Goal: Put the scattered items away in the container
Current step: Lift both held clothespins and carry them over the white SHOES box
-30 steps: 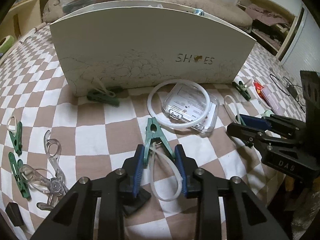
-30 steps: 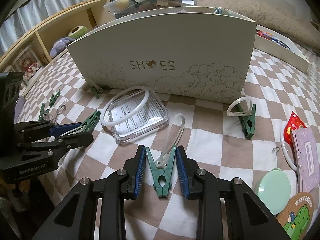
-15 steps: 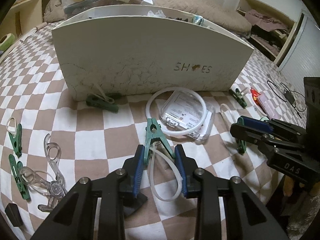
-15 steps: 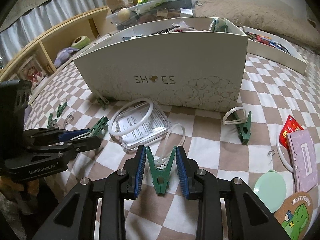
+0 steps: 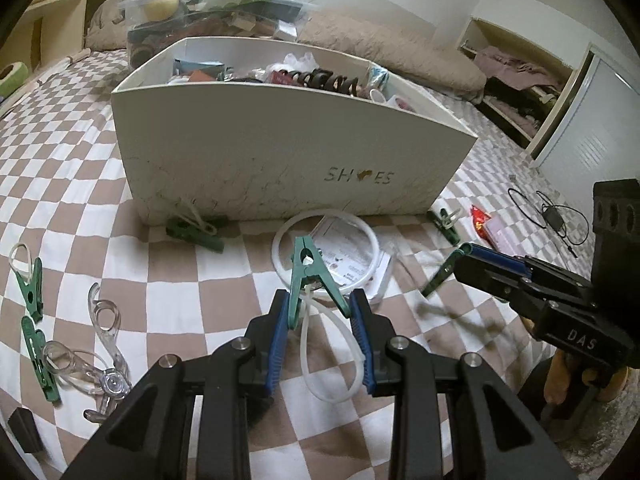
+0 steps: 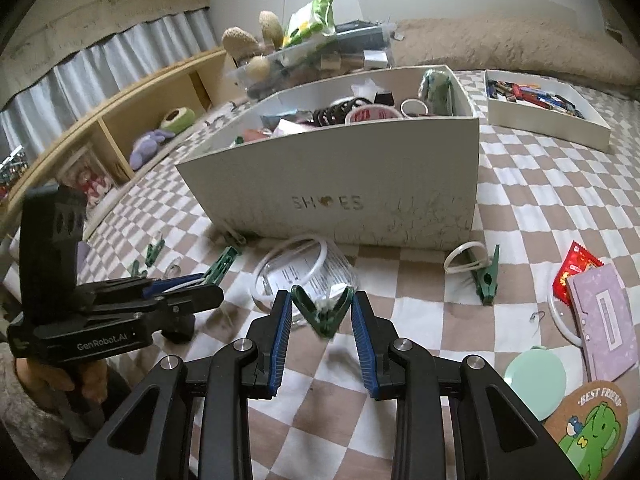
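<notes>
The right gripper (image 6: 320, 312) grips a green clothes peg (image 6: 322, 312) by its two handle arms, one against each blue pad, the peg held above the checked bedspread (image 6: 520, 216). Ahead stands the white box marked SHOES (image 6: 360, 184), already heaped with odds and ends. Just before its front wall lies a clear plastic case (image 6: 316, 280) with a white ring (image 6: 292, 260) on top. Near the box's right front corner another green peg (image 6: 486, 280) lies with a white loop through it. At the left the left gripper (image 6: 208, 286) holds a third peg (image 6: 222, 268). Toward the right edge sit a red sachet (image 6: 576, 272), a lilac notebook (image 6: 604, 320), a mint disc (image 6: 534, 384) and a round coaster (image 6: 588, 428).
</notes>
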### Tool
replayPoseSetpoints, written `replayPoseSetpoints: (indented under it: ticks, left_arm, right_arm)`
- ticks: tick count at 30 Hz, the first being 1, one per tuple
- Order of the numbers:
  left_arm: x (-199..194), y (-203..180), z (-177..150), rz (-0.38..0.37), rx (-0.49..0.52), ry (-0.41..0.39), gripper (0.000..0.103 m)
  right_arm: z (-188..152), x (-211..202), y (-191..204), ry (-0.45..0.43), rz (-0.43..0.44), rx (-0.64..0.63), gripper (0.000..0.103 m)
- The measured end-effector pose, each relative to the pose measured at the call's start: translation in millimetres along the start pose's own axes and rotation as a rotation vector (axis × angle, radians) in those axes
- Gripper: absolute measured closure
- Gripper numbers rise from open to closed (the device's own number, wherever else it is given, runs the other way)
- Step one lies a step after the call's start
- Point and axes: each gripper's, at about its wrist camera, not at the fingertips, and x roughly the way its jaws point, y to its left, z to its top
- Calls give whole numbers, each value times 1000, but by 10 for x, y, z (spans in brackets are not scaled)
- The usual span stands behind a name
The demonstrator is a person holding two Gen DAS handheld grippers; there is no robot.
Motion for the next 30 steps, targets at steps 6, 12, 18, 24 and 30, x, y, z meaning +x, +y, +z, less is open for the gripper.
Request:
replayPoseSetpoints:
  ticks: [6, 12, 18, 24, 30]
  left_arm:
    - [-41, -3, 3, -24, -10, -12, 73]
    - [-134, -53, 44, -43, 0, -39, 73]
    - [-211, -90, 102, -60, 10, -68, 73]
    - [-324, -128, 182, -75, 18, -103, 73]
    - [-468, -165, 313, -81, 27, -150, 73]
  right_arm:
    - [31, -46, -1, -19, 21, 13, 72]
    - [55, -136, 18, -50, 39, 18, 72]
    - [86, -185, 67, -63, 22, -10, 72]
    - [133, -321, 158, -104, 18, -46, 72]
    - [286, -546, 248, -179, 24, -74, 72]
